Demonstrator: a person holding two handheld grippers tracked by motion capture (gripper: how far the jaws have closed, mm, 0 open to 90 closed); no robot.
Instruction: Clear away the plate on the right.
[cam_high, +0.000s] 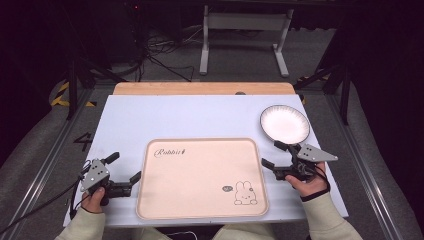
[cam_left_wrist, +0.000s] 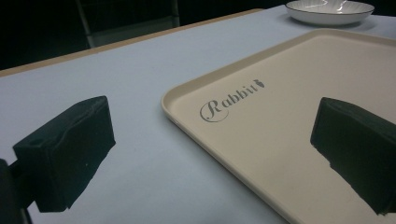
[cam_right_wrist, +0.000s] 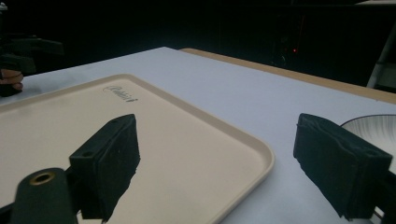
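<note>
A beige tray (cam_high: 200, 185) printed with "Rabbit" and a small rabbit drawing lies at the middle of the white table. My left gripper (cam_high: 125, 167) is open at the tray's left edge. In the left gripper view my left gripper (cam_left_wrist: 210, 140) has one jaw over the tray (cam_left_wrist: 303, 93) and the other over the bare table. My right gripper (cam_high: 272, 154) is open at the tray's right edge, just in front of a white plate (cam_high: 284, 123). In the right gripper view my right gripper (cam_right_wrist: 219, 154) straddles the rim of the tray (cam_right_wrist: 70, 130), with the plate (cam_right_wrist: 373, 128) beside its outer jaw. Both grippers hold nothing.
The white table top (cam_high: 200, 115) has a wooden strip (cam_high: 200, 88) along its far edge. The plate (cam_left_wrist: 329, 10) sits beyond the tray's far corner. Past the table stand a metal frame (cam_high: 245, 30) and cables on a dark floor.
</note>
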